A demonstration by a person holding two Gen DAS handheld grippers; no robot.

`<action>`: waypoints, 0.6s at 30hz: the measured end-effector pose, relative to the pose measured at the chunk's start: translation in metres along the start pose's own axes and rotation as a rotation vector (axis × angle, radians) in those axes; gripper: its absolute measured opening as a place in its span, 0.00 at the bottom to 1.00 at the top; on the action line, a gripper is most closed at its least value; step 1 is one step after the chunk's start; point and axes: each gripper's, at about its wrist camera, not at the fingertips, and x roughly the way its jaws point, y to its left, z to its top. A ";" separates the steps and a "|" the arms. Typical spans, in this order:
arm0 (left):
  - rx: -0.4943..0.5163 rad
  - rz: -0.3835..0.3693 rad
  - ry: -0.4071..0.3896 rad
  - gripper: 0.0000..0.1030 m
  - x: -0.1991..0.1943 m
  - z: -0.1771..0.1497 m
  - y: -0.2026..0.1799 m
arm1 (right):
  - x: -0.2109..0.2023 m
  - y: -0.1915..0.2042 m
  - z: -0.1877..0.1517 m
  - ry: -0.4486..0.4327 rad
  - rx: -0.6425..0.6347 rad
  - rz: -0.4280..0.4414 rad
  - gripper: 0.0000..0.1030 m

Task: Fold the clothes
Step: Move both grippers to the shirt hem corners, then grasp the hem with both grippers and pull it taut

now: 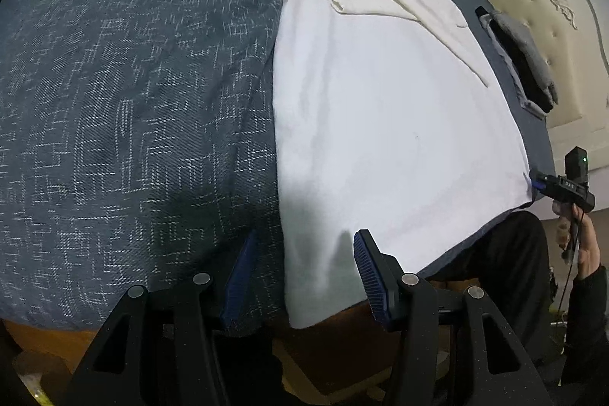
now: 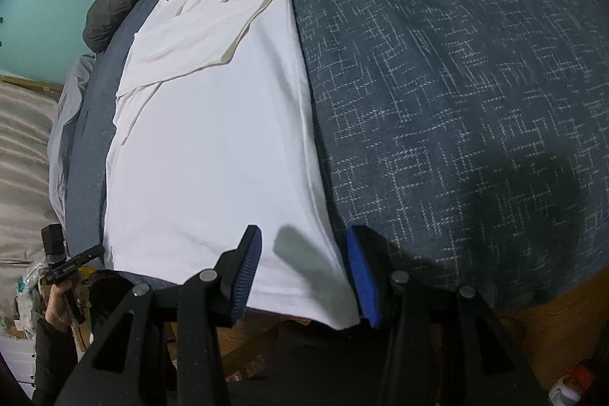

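Lay flat along the bed's (image 1: 114, 101) near edge — white shirt (image 1: 380, 120), sleeves already folded in. Straddled its bottom corners half-open, gripping nothing — left gripper (image 1: 300, 276), right gripper (image 2: 304, 273). Lengthwise folds left.

Soft matt white cloth shirt (image 1: 380, 124); coarse woven dark-blue bedspread (image 1: 133, 101) flecked white; ribbed blue pads (image 1: 371, 273); matt black plastic left gripper (image 1: 300, 276); tufted headboard (image 1: 533, 10).

A white cotton T-shirt (image 1: 380, 124) lies flat on the bed, folded lengthwise into a long strip, sleeve turned onto its body, hem overhanging the bed's edge.
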 end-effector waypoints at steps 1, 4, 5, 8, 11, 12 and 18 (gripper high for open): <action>0.001 -0.006 0.003 0.53 0.001 0.000 0.000 | 0.000 -0.001 0.000 0.001 0.003 0.005 0.46; 0.000 -0.013 0.016 0.40 0.003 -0.001 0.000 | 0.002 0.001 -0.001 0.009 -0.010 0.005 0.45; 0.003 -0.010 0.019 0.39 0.003 -0.002 -0.001 | 0.003 0.002 -0.001 0.013 -0.016 0.005 0.45; -0.004 -0.012 0.021 0.33 0.004 -0.004 0.001 | 0.005 0.005 -0.003 0.022 -0.033 0.006 0.44; -0.015 -0.023 0.024 0.16 0.004 -0.004 0.003 | 0.007 0.007 -0.003 0.027 -0.040 0.014 0.32; -0.010 -0.023 0.025 0.10 0.004 -0.004 0.002 | 0.007 0.008 -0.004 0.030 -0.048 0.016 0.30; 0.034 -0.023 0.002 0.03 -0.005 -0.002 -0.010 | 0.003 0.014 -0.007 0.024 -0.087 0.035 0.04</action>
